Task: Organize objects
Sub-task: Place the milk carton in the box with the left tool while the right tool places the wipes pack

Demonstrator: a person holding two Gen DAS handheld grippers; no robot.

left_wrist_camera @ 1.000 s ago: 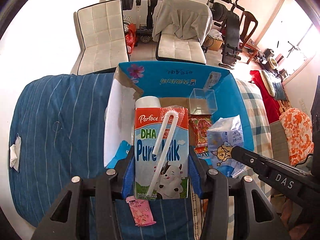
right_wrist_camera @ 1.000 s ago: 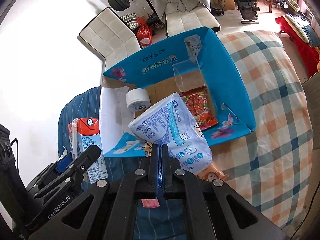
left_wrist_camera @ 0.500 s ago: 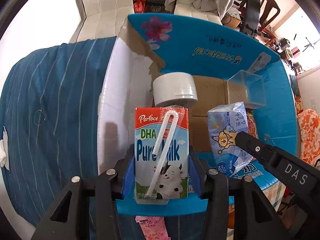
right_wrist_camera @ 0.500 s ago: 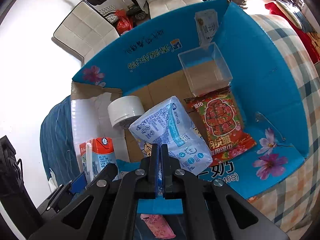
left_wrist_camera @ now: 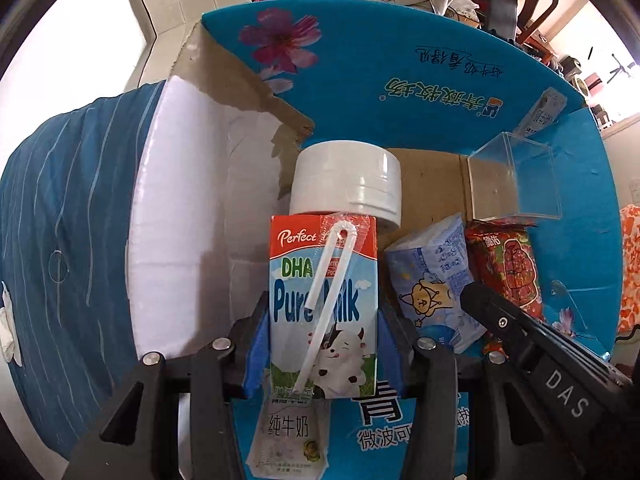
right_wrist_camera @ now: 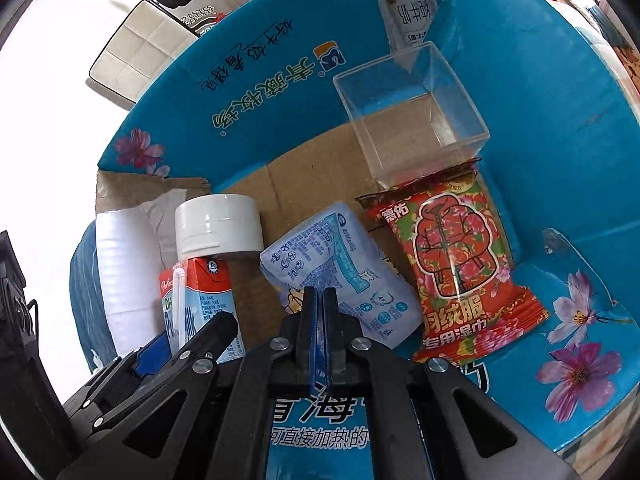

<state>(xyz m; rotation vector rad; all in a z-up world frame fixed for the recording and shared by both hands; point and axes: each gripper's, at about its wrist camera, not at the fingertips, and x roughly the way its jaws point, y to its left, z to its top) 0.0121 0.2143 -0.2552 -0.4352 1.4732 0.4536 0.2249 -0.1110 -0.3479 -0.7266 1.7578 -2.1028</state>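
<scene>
Blue cardboard box [left_wrist_camera: 400, 92], flaps open, sits on a striped blue bedspread [left_wrist_camera: 60, 200]. My left gripper [left_wrist_camera: 322, 344] is clamped on an upright milk carton [left_wrist_camera: 323, 304], held over the box's near-left part. Just behind it a white tape roll [left_wrist_camera: 346, 180] stands on the box floor. Right of the carton, my right gripper [right_wrist_camera: 320, 320] is pinched nearly together on a pale blue wipes pack [right_wrist_camera: 340, 268], inside the box. Next right lies a red snack packet [right_wrist_camera: 452, 256]; behind it, a clear plastic box [right_wrist_camera: 412, 112] in the far-right corner.
</scene>
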